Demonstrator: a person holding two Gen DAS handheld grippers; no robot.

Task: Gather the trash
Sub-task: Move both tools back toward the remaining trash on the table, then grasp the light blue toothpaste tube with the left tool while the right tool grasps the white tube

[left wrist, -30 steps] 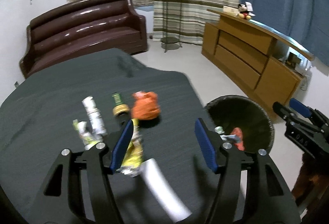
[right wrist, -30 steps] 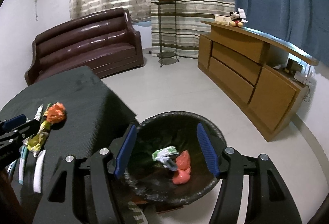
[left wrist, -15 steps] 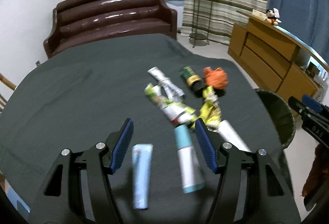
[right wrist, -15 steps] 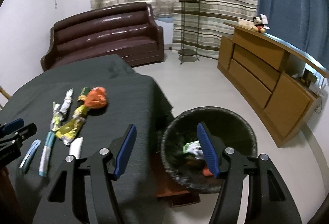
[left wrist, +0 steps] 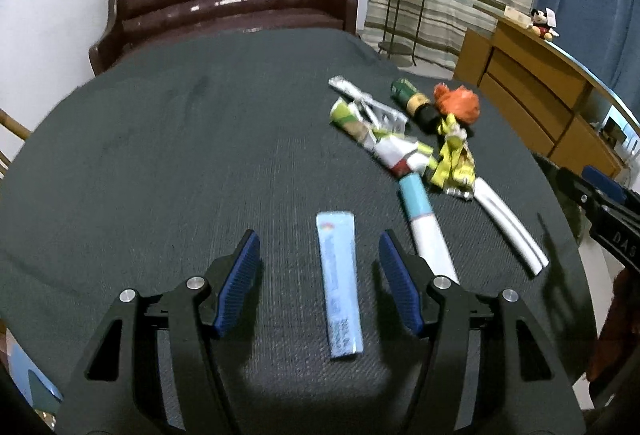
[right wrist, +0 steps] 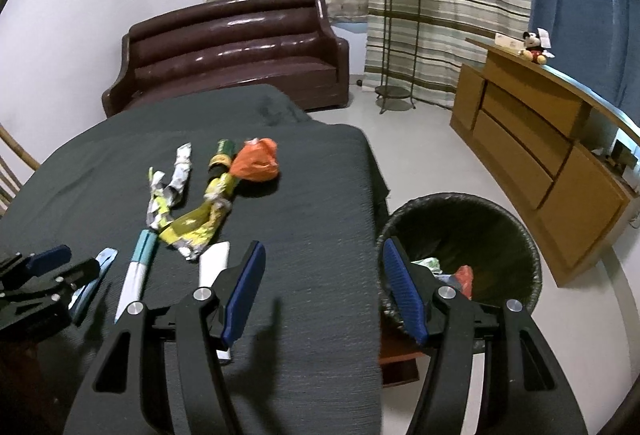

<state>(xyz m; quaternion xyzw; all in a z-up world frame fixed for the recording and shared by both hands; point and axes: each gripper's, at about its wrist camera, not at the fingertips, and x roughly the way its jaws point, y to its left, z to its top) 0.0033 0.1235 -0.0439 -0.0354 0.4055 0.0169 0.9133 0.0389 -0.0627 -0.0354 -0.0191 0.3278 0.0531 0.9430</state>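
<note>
Left wrist view is showing the left gripper [left wrist: 319, 279] hanging over the dark table [left wrist: 160, 163] with its 2 blue pads standing apart and gripping nothing. Lying flat between them, touching neither pad, is the pale blue tube [left wrist: 339, 281], a long flattened tube with small print and its far end toward the sofa [left wrist: 224, 7]. Just right of that tube a white and teal tube [left wrist: 424, 219] is lying at a slant, and right of that a white strip [left wrist: 508, 223] is reaching toward the table edge. Beyond the pale blue tube, a yellow wrapper [left wrist: 454, 163], a crumpled green and white wrapper [left wrist: 376, 135], a silver wrapper [left wrist: 368, 103], a small green bottle [left wrist: 412, 99] and an orange bag [left wrist: 460, 103] are crowding together in 1 loose heap.

Right wrist view is showing the right gripper [right wrist: 322, 295] with its pads also spread wide and empty, hovering over the table's right edge. Right of that edge, on the floor, the black trash bin [right wrist: 520, 235] is standing open with a few scraps at its bottom. The right gripper's left finger is covering part of the white strip. A wooden cabinet [right wrist: 540, 139] is standing beyond the bin, with a plant stand [right wrist: 398, 35] by the striped curtain.
</note>
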